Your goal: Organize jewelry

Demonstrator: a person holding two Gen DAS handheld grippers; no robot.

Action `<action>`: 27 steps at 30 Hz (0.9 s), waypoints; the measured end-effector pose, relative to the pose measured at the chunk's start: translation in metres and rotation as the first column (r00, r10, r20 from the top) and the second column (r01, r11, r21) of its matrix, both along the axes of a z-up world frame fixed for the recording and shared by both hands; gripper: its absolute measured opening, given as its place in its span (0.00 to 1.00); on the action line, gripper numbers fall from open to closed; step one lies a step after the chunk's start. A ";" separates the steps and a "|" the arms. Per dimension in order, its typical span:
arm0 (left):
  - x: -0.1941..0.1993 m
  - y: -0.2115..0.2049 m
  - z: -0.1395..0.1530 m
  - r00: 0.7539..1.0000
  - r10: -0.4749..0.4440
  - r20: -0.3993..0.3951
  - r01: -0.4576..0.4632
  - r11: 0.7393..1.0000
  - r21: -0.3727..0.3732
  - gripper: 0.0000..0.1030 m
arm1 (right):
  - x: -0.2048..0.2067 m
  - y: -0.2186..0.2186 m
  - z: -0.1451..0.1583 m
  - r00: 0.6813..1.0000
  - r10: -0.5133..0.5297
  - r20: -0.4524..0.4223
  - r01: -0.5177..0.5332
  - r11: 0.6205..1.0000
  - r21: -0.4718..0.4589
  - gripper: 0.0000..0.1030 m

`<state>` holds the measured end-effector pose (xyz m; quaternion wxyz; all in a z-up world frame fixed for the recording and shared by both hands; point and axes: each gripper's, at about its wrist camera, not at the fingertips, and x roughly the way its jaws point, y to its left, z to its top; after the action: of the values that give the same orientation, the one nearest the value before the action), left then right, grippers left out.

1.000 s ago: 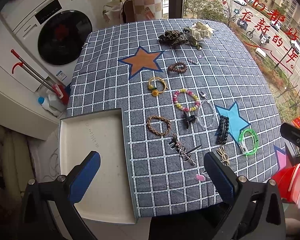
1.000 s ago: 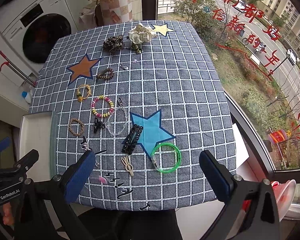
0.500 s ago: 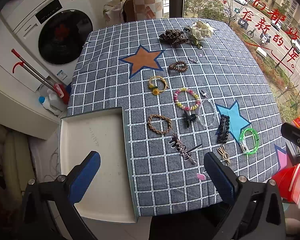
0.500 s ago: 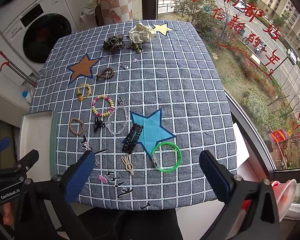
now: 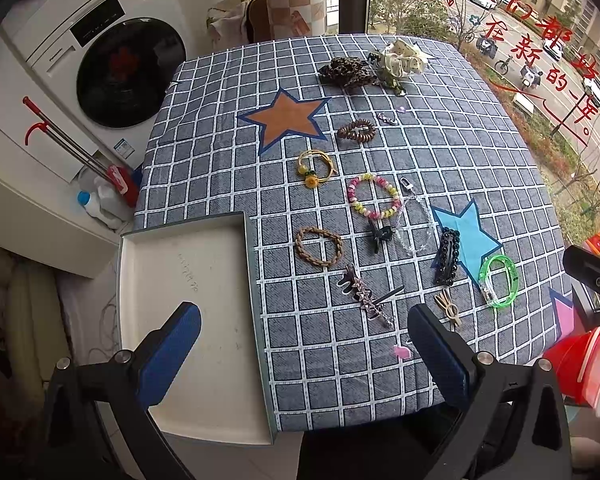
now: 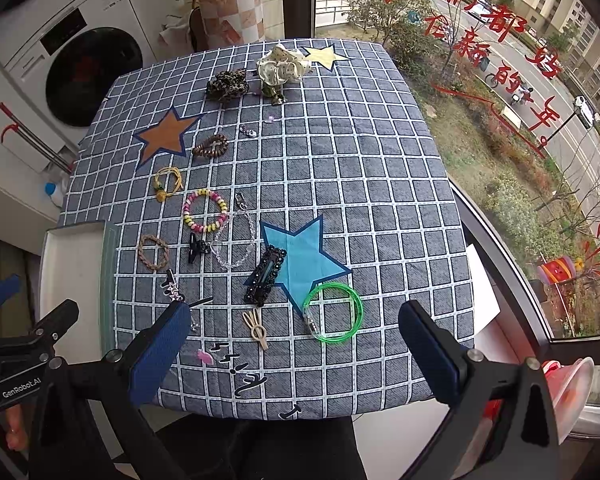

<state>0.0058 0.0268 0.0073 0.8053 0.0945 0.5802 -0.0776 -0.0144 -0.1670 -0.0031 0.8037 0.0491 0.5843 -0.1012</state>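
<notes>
Nothing is gathered yet: both the left hand-held gripper (image 5: 304, 344) and right hand-held gripper (image 6: 294, 340) hover released above the tabletop (image 6: 380, 184), so the next move is likely closing on the green bangle (image 6: 333, 312) at lower centre for the empty white tray (image 5: 188, 280).

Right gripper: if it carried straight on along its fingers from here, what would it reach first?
Probably the green bangle, lying flat on the checked tablecloth just ahead of the open right gripper, slightly right of centre. The beige hair clip lies about as close, so depth leaves this uncertain.
</notes>
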 end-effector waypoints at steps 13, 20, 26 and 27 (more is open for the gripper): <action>-0.004 0.002 -0.007 1.000 0.006 -0.019 -0.006 1.000 0.002 1.00 | -0.003 -0.006 -0.004 1.000 -0.011 -0.009 0.011 1.000 0.012 1.00; -0.002 0.000 -0.007 1.000 0.007 -0.023 -0.007 1.000 0.004 1.00 | -0.003 -0.006 -0.005 1.000 -0.011 -0.010 0.011 1.000 0.012 1.00; -0.002 -0.002 -0.008 1.000 0.007 -0.026 -0.007 1.000 0.006 1.00 | -0.003 -0.007 -0.005 1.000 -0.012 -0.010 0.012 1.000 0.012 1.00; -0.001 -0.002 -0.008 1.000 0.006 -0.026 -0.006 1.000 0.006 1.00 | -0.003 -0.007 -0.005 1.000 -0.012 -0.010 0.012 1.000 0.013 1.00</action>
<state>0.0046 0.0245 -0.0007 0.7976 0.0942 0.5911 -0.0744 -0.0171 -0.1742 -0.0085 0.7999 0.0576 0.5885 -0.1024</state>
